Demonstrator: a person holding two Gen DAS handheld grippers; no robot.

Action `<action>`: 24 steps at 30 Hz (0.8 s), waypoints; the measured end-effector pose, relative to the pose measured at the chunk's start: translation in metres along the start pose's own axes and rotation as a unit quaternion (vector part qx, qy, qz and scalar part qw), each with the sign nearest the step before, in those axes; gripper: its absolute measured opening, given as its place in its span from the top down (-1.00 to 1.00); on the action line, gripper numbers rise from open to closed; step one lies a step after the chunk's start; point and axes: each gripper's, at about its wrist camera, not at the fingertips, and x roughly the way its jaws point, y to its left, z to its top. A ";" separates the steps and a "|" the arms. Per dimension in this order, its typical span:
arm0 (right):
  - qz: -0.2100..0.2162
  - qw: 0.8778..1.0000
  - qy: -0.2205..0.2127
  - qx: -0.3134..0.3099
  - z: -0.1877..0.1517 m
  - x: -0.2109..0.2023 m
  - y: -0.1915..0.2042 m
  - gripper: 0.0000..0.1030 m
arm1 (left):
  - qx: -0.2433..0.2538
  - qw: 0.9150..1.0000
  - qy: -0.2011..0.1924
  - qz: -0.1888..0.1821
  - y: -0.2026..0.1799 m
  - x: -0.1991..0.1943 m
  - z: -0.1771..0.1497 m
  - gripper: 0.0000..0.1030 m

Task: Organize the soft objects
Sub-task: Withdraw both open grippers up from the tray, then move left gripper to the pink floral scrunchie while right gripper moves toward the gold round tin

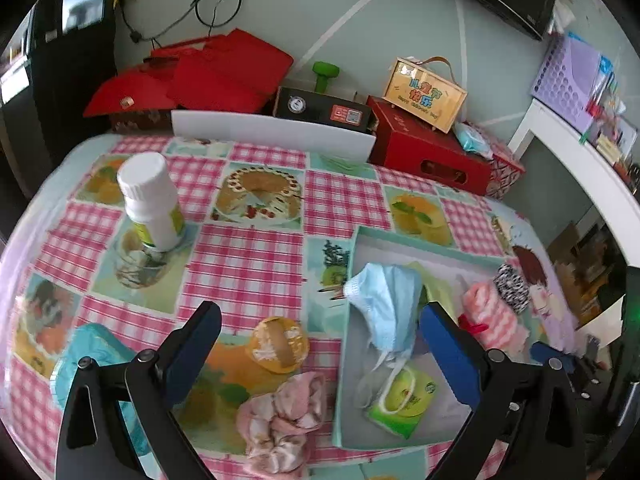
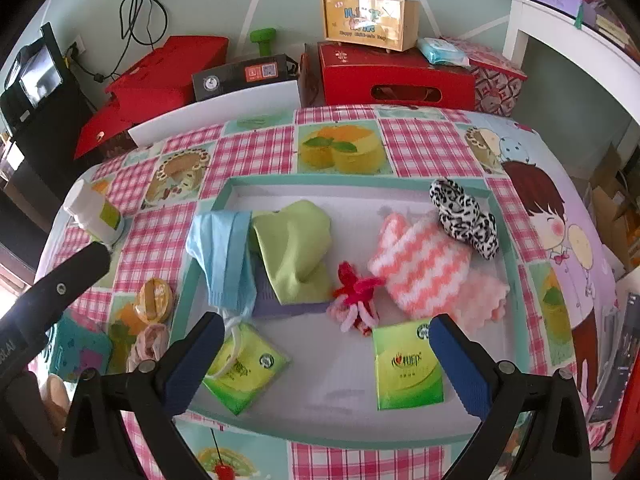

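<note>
A shallow teal-rimmed tray (image 2: 360,181) on the table holds soft things: a blue face mask (image 2: 224,256), a green cloth (image 2: 296,252), a pink-and-white knit cloth (image 2: 420,264), a leopard scrunchie (image 2: 464,216), a red-pink hair tie (image 2: 356,296) and two green tissue packs (image 2: 408,364). A pink satin scrunchie (image 1: 284,420) lies on the tablecloth left of the tray (image 1: 344,360). My left gripper (image 1: 320,320) is open and empty above it. My right gripper (image 2: 326,328) is open and empty over the tray's near side.
A white pill bottle (image 1: 150,200), a round orange tin (image 1: 280,344) and a teal packet (image 1: 92,356) lie on the left of the checked tablecloth. Red boxes (image 2: 396,76), a black box and a yellow case stand behind the table's far edge.
</note>
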 end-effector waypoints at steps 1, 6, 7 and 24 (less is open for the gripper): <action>0.000 1.000 0.001 0.001 -0.001 0.000 -0.001 -1.00 | 0.004 1.000 -0.001 0.003 -0.001 -0.002 -0.001 -0.93; -0.002 1.000 0.006 0.006 -0.010 -0.001 -0.005 -1.00 | 0.007 1.000 0.012 0.023 -0.002 -0.004 -0.012 -0.93; -0.001 1.000 0.006 0.007 -0.011 -0.001 -0.006 -1.00 | 0.008 1.000 0.013 0.027 -0.003 -0.004 -0.015 -0.93; 0.014 1.000 0.000 -0.013 -0.031 -0.010 0.003 -1.00 | -0.033 0.995 0.035 0.085 0.020 -0.024 -0.056 -0.93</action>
